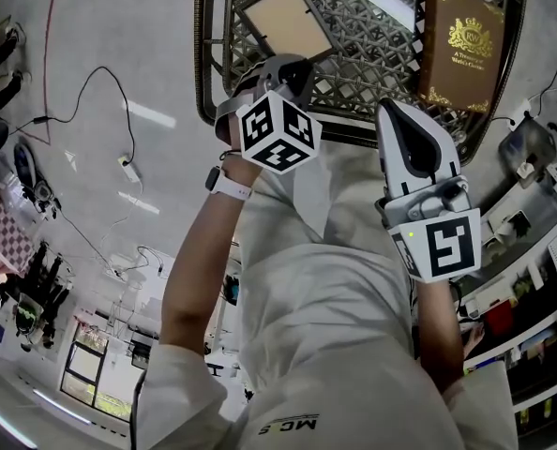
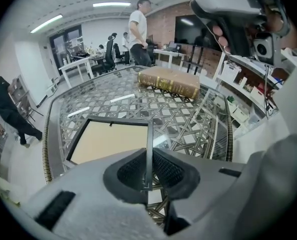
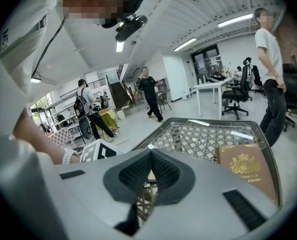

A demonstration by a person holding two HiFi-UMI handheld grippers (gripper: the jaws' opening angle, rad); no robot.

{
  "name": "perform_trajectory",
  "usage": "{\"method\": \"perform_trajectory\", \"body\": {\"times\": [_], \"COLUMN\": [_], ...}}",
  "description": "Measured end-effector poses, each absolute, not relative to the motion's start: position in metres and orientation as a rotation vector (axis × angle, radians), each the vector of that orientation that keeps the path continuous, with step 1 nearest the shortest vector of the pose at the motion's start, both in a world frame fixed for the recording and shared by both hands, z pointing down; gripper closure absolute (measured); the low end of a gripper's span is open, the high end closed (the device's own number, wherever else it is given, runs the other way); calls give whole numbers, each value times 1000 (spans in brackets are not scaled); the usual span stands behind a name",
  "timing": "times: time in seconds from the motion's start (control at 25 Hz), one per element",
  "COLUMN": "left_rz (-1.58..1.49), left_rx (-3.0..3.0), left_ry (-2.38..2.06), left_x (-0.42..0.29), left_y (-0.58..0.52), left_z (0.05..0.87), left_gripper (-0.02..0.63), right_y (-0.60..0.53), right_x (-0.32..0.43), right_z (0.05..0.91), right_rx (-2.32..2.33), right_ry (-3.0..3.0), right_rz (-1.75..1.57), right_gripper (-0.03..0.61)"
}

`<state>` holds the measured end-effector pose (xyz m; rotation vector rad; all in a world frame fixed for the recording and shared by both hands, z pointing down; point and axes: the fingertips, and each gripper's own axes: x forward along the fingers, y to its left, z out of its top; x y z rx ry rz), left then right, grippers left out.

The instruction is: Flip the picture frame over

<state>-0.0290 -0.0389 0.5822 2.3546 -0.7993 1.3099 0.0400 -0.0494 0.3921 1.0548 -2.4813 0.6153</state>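
Observation:
The picture frame (image 1: 283, 19), black-edged with its tan backing up, lies flat on the woven glass-topped table (image 1: 203, 64) at the far left. My left gripper (image 1: 293, 64) sits at the frame's near right corner. In the left gripper view the frame (image 2: 108, 139) has its thin right edge running between the pads, and the left gripper (image 2: 147, 156) is shut on that edge. My right gripper (image 1: 396, 111) hovers near the table's front edge, apart from the frame. In its own view the right gripper (image 3: 151, 154) is shut with nothing between its pads.
A brown book with gold print (image 1: 461, 45) lies at the table's far right (image 2: 169, 82). The table's raised rattan rim (image 2: 51, 134) curves round the frame. Cables trail across the floor (image 1: 91, 92) on the left. People stand and walk in the background (image 3: 268, 59).

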Motion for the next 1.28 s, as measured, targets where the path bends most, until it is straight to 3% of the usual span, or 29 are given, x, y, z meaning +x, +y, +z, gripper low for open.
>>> {"method": "perform_trajectory", "body": {"times": [1.28], "left_rz": [698], "left_rx": [2147], "left_ry": [-952], "left_x": [-17], "left_y": [-60], "left_z": [518], "left_gripper": [557], "right_y": [-56], "right_x": [45], "right_z": [360], "right_rx": [1118], "right_ry": [-2504], "right_rz": [567], "right_gripper": [563]}}
